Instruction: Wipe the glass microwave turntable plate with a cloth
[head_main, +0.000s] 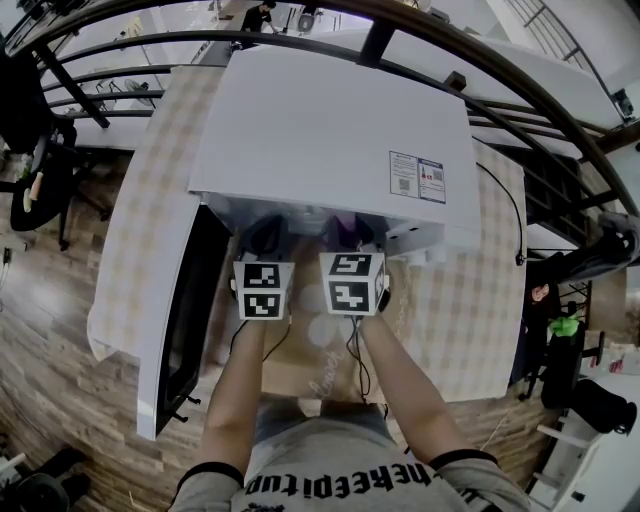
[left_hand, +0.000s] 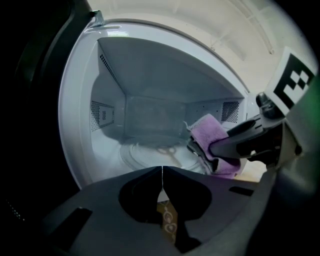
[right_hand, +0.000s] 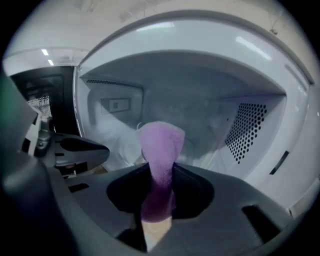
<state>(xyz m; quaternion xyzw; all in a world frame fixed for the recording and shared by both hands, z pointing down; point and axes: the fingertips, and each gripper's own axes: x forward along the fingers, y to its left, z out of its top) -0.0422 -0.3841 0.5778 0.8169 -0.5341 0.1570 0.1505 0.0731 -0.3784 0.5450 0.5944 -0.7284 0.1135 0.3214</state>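
A white microwave (head_main: 330, 130) stands on the table with its door (head_main: 180, 330) swung open to the left. The glass turntable plate (left_hand: 150, 152) lies on the cavity floor, seen dimly in the left gripper view. My right gripper (right_hand: 159, 172) is shut on a purple cloth (right_hand: 160, 155), which sticks up between its jaws at the cavity mouth; the same cloth (left_hand: 212, 137) shows at the right of the left gripper view. My left gripper (left_hand: 162, 172) is shut with nothing in it, just in front of the opening. Both marker cubes (head_main: 305, 285) sit side by side below the microwave.
A checked tablecloth (head_main: 460, 300) covers the table. The perforated wall (right_hand: 247, 130) bounds the cavity on the right. A black cable (head_main: 512, 215) runs off the table's right side. Chairs and railings surround the table.
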